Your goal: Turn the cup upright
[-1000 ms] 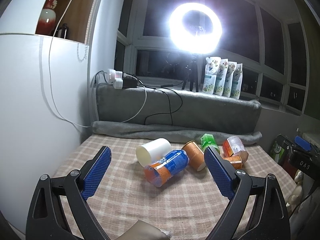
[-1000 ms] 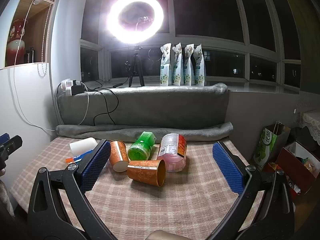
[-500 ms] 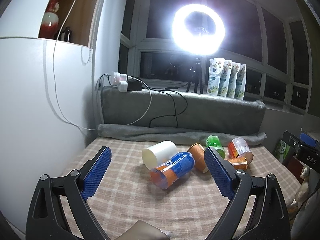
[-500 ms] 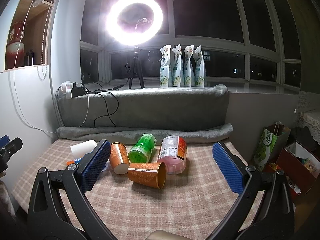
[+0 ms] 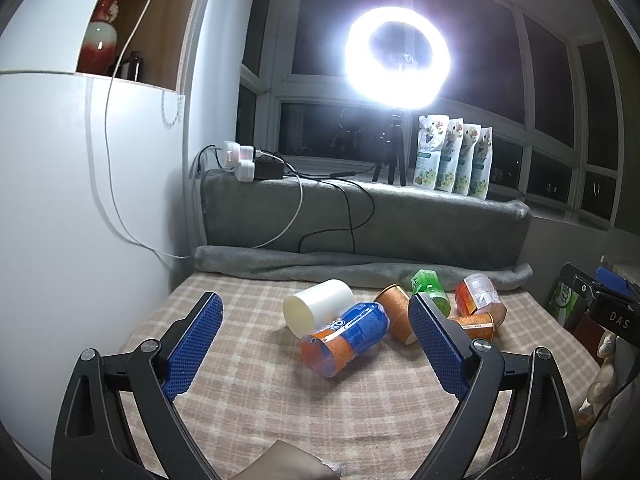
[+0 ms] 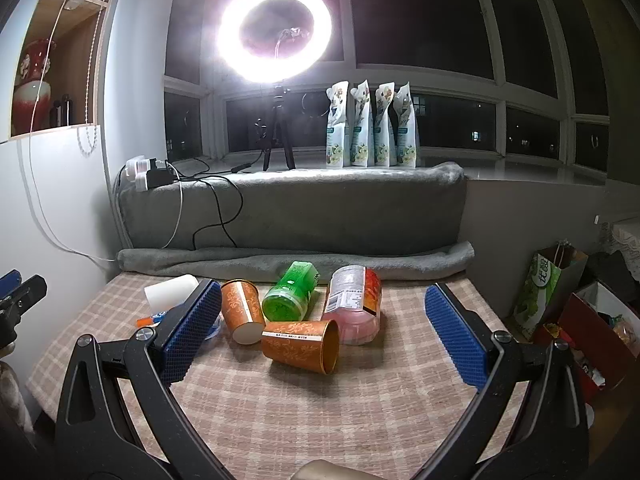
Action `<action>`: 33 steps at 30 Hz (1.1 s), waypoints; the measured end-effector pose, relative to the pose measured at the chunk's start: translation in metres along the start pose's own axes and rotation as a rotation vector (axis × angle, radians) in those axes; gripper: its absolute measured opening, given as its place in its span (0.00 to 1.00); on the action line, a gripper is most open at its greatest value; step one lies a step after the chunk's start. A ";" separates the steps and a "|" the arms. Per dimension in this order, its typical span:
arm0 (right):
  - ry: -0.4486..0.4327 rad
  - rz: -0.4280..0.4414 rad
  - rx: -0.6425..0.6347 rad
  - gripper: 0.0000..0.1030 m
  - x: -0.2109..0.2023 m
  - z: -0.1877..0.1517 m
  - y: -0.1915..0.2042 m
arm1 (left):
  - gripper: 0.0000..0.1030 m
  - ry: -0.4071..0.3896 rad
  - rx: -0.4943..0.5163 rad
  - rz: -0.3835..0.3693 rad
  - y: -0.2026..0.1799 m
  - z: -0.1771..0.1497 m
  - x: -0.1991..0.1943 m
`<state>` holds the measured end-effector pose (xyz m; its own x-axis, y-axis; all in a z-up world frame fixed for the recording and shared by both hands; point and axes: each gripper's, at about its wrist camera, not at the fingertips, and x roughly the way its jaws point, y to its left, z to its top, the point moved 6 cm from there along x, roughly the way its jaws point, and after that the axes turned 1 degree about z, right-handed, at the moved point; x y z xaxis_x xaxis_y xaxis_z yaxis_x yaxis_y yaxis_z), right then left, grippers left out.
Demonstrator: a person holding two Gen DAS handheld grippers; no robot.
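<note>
**Cups lie toppled on the checked cloth**

Cups of several colours lie on their sides in a cluster toward the back of the checked tablecloth: a white cup, a blue-and-orange cup, two orange patterned cups, a green one and a pink-and-red one. The left gripper and the right gripper both hover over the near side, jaws spread wide, holding nothing. A ring light glares from the windowsill.

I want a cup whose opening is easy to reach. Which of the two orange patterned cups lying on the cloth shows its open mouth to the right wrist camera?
The nearer orange cup, lying crosswise with its mouth facing right; the farther orange cup shows its closed white base.
</note>
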<state>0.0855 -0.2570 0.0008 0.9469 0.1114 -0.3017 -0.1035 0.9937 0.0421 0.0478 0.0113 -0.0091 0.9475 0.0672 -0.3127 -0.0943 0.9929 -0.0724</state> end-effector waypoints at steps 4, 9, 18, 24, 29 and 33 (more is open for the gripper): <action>0.006 0.002 -0.003 1.00 0.003 0.000 0.001 | 0.91 0.004 -0.002 0.002 0.002 -0.002 0.002; 0.019 0.012 -0.013 1.00 0.013 0.001 0.003 | 0.91 0.014 -0.004 0.003 0.004 -0.004 0.004; 0.133 0.136 -0.003 1.00 0.053 -0.007 0.013 | 0.91 0.069 -0.009 -0.003 0.006 -0.018 0.014; 0.233 0.267 -0.038 1.00 0.091 -0.010 0.037 | 0.91 0.110 -0.011 -0.010 0.009 -0.029 0.018; 0.338 0.311 -0.032 0.97 0.132 -0.010 0.052 | 0.91 0.127 -0.014 -0.004 0.013 -0.034 0.020; 0.454 0.296 0.013 0.86 0.180 -0.010 0.052 | 0.91 0.134 -0.024 0.001 0.018 -0.037 0.021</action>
<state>0.2473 -0.1852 -0.0603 0.6506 0.3818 -0.6565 -0.3391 0.9195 0.1988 0.0550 0.0272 -0.0519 0.8980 0.0526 -0.4368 -0.1038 0.9901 -0.0941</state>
